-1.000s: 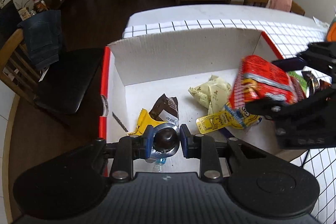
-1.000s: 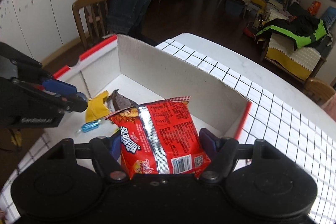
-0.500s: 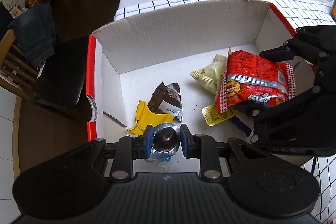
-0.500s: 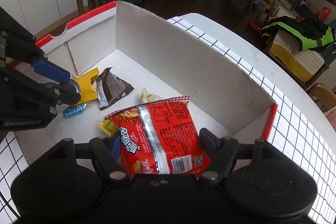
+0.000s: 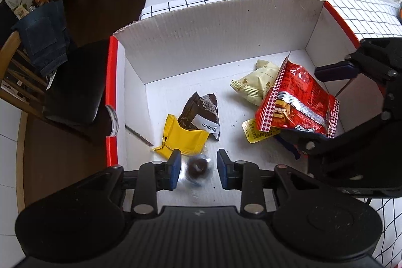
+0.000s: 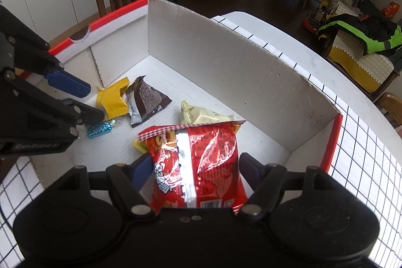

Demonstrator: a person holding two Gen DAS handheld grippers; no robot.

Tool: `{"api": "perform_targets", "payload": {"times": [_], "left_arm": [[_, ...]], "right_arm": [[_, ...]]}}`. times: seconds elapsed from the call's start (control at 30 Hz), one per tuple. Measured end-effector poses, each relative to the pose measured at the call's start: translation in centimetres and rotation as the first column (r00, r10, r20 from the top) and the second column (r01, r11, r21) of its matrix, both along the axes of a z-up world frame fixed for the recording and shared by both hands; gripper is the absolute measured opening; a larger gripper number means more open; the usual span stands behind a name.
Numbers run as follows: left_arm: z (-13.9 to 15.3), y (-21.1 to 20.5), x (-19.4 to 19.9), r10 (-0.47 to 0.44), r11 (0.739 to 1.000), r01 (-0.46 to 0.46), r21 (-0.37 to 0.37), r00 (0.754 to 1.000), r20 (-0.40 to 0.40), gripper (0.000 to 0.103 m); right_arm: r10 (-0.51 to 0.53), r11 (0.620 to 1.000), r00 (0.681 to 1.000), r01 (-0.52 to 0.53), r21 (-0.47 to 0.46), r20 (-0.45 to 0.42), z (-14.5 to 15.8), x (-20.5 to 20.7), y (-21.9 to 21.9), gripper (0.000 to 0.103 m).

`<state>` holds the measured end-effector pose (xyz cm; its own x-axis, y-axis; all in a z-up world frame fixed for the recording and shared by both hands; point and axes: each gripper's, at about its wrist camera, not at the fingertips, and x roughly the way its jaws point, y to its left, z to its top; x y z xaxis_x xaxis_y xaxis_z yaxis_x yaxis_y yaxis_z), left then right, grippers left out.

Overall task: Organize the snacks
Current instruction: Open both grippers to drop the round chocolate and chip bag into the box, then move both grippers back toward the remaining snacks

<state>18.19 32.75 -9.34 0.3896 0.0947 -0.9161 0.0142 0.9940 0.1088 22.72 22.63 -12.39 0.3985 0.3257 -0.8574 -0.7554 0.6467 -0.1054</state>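
Observation:
A white cardboard box [image 5: 213, 42] with red rims stands on the checked tablecloth. My left gripper [image 5: 198, 165] hangs over its near left corner, jaws opening. A round chocolate candy in a clear wrapper [image 5: 197, 168] is blurred between the pads, touching neither. My right gripper [image 6: 193, 167] is over the box's right side, jaws also opening around a red snack bag [image 6: 196, 157]. In the left wrist view the red bag [image 5: 296, 97] sags onto the snacks below, and the upper finger [image 5: 336, 69] stands apart from it.
On the box floor lie a yellow packet [image 5: 183, 140], a brown packet [image 5: 201, 109], a cream packet [image 5: 253, 84], a small yellow sachet [image 5: 251, 133] and a blue candy [image 6: 99, 129]. A chair with jeans [image 5: 42, 42] stands left of the table.
Both grippers sank deeper into the box. The left jaws parted and let the chocolate candy go. The red bag tipped down away from the right gripper's upper finger.

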Motion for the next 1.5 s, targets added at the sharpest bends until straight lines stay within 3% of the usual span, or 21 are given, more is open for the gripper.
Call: {"api": "perform_targets", "payload": {"times": [0.13,0.27,0.93,1.03,1.2,1.3,1.5], "left_arm": [[0.8,0.2,-0.7,0.013,1.000,-0.013,-0.016,0.999,0.029,0.033],[2.1,0.1,-1.7,0.016,1.000,-0.014,-0.028,0.997,0.080,0.045],[7.6,-5.7,-4.8,-0.027,0.996,0.046,-0.072,0.967,0.254,0.056],[8.0,-7.3,-5.0,-0.034,0.996,0.056,-0.075,0.961,0.274,0.067],[8.2,-10.2,-4.8,-0.057,0.994,0.083,-0.072,0.953,0.299,0.071],[8.2,-11.9,-4.5,-0.069,0.992,0.096,-0.075,0.949,0.307,0.076],[7.9,-15.4,-3.2,-0.069,0.990,0.106,-0.098,0.944,0.324,0.084]], "right_arm": [[-0.006,0.999,1.000,0.007,0.046,-0.007,1.1,-0.7,-0.8,0.078],[-0.022,0.994,0.999,0.024,0.108,-0.026,2.5,-1.3,-1.9,0.080],[-0.091,0.929,0.996,0.094,0.357,-0.024,8.7,-5.6,-10.3,0.088],[-0.103,0.918,0.994,0.104,0.382,-0.024,9.2,-6.0,-12.0,0.089],[-0.138,0.904,0.990,0.137,0.404,-0.025,9.5,-6.7,-15.3,0.091],[-0.173,0.895,0.985,0.166,0.414,-0.021,9.5,-7.0,-17.8,0.101],[-0.233,0.887,0.972,0.221,0.406,-0.021,9.2,-7.1,-22.4,0.103]]}}
